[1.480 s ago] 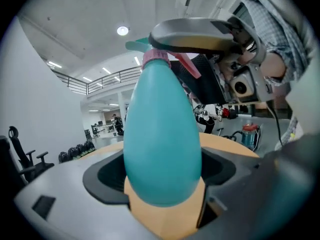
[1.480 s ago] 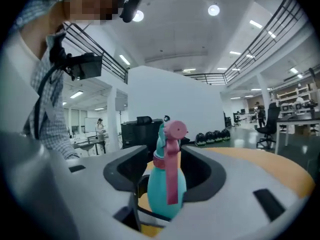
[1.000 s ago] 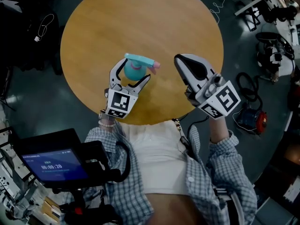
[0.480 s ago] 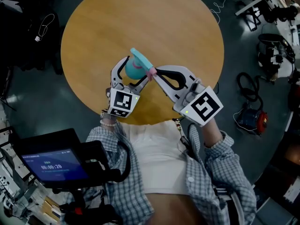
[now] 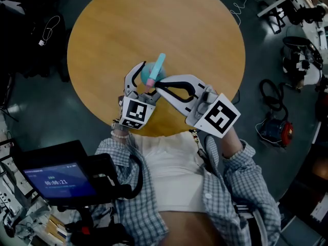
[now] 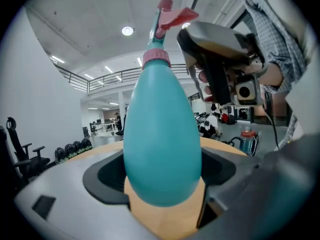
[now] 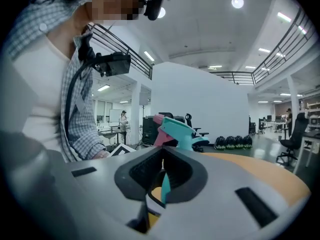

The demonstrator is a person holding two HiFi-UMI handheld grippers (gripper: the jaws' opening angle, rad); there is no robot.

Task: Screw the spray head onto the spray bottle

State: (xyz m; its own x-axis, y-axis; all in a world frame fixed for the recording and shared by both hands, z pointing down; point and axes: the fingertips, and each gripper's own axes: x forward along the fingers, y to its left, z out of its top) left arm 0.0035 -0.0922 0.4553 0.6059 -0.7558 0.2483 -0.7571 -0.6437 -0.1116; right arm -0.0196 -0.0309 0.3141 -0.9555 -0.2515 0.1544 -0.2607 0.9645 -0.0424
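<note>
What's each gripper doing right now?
Left gripper: closed on the teal egg-shaped plastic spray bottle.
Right gripper: closed, gripping nothing, tips by the teal-and-pink spray head.

Your left gripper (image 5: 147,82) points away from you, nearly level, its jaws clamped on the body of the spray bottle (image 6: 162,139). Your right gripper (image 5: 157,85) angles in from the right, jaws pressed together with nothing between them, its tip just beside the left gripper's jaws. Both forearms, in checked sleeves, reach forward from your sides.
</note>
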